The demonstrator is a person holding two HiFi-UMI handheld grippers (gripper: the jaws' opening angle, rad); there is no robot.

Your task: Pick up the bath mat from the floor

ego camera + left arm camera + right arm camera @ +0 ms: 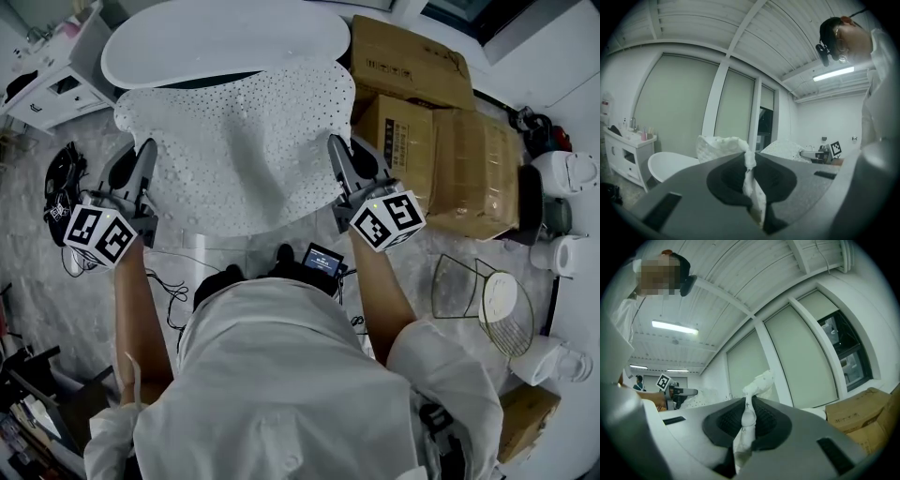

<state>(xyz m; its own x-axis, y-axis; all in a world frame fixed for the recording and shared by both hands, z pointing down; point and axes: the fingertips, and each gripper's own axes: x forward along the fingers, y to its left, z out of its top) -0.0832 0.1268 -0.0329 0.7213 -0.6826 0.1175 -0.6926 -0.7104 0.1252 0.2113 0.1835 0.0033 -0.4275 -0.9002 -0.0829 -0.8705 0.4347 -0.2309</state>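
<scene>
bg: tub (225,37) top | cardboard boxes (441,141) rt | wire basket (464,286) lower rt | cabinet (52,94) top-L

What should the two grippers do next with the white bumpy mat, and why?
Probably lift both a little higher, evenly. The left gripper and the right gripper are each shut on a side edge of the bath mat, which is stretched between them near the bathtub; an even lift should keep it off the floor.

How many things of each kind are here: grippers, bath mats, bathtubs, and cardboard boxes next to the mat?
grippers, left gripper and right gripper: 2
bath mat: 1
bathtub: 1
cardboard boxes: 3
Total: 7
</scene>
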